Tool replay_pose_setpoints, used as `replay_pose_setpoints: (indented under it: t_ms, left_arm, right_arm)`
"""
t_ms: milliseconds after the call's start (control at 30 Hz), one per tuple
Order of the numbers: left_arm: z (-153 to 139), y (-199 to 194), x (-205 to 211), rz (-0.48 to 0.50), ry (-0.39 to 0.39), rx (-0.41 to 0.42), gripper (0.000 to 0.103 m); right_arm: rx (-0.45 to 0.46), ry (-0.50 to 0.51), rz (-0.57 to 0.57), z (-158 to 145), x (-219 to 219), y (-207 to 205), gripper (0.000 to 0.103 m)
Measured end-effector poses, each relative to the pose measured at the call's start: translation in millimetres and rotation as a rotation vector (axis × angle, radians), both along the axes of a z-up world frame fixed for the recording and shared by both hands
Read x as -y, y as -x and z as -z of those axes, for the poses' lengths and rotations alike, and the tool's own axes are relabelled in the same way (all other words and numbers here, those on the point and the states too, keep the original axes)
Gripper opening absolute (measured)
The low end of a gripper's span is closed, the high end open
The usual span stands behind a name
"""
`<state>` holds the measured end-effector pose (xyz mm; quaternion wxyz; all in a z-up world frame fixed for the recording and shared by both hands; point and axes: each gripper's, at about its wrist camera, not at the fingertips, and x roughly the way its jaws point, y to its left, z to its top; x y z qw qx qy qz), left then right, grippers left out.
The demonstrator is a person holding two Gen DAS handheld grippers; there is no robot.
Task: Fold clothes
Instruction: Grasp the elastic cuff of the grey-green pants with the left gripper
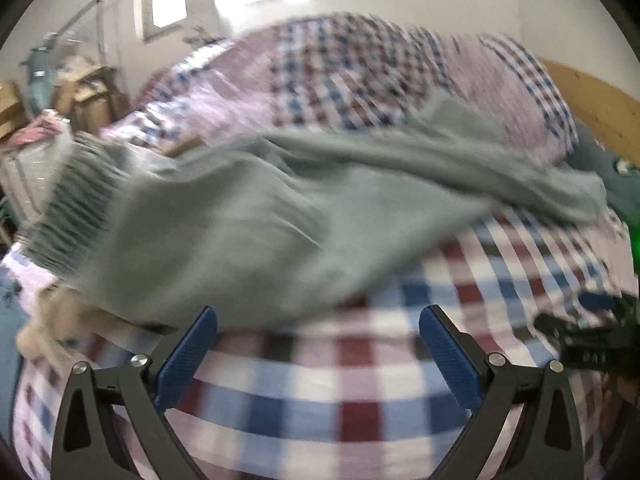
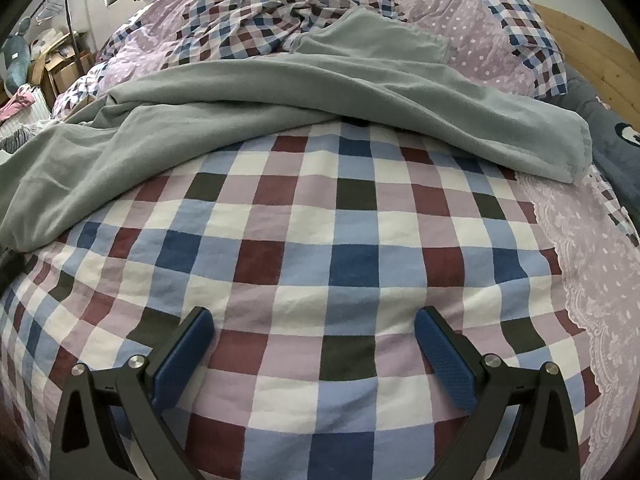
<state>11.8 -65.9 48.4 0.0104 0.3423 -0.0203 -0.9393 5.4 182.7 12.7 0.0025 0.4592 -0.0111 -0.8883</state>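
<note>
Grey garment [image 2: 248, 92] lies rumpled across mid-frame on the checked bed cover [image 2: 320, 264], unfolded; folding judged barely begun. Left hand-held gripper [image 1: 318, 330] and right hand-held gripper [image 2: 314, 330] both spread wide, empty, short of the cloth. Left view blurred.

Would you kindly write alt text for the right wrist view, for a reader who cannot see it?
A grey garment lies rumpled across a checked bedspread, stretching from the left edge to the right side. The right tongs are open and empty over bare checks below it. A wooden headboard shows at the upper right.
</note>
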Motion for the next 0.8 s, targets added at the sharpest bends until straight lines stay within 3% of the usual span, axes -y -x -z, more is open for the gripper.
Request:
replay_pose_setpoints:
  t_ms: [267, 367, 467, 633, 800]
  left_arm:
    - [-36.1, -10.5, 91.3, -0.185, -0.105, -0.179, 0.101]
    - [-43.4, -15.1, 126.6, -0.253, -0.119, -0.216, 0.088]
    - [-46.7, -21.0, 156.6, -0.304, -0.124, -0.233, 0.066]
    - [-44.0, -24.6, 182.0, -0.272, -0.144, -0.234, 0.049]
    - [-43.0, -26.0, 181.4, -0.244, -0.128, -0.229, 0.046]
  right_arm:
    - [-0.032, 0.019, -0.043, -4.9, 7.3, -0.5, 0.103]
    - [-0.042, 0.021, -0.061, -6.0, 12.8, -1.9, 0.103]
    - [-0.045, 0.016, -0.074, -6.4, 17.7, -1.7, 0.103]
    - [-0.047, 0.011, -0.082, -6.0, 20.4, -1.7, 0.103]
    - [-0.044, 0.012, -0.081, -5.7, 20.4, -0.5, 0.103]
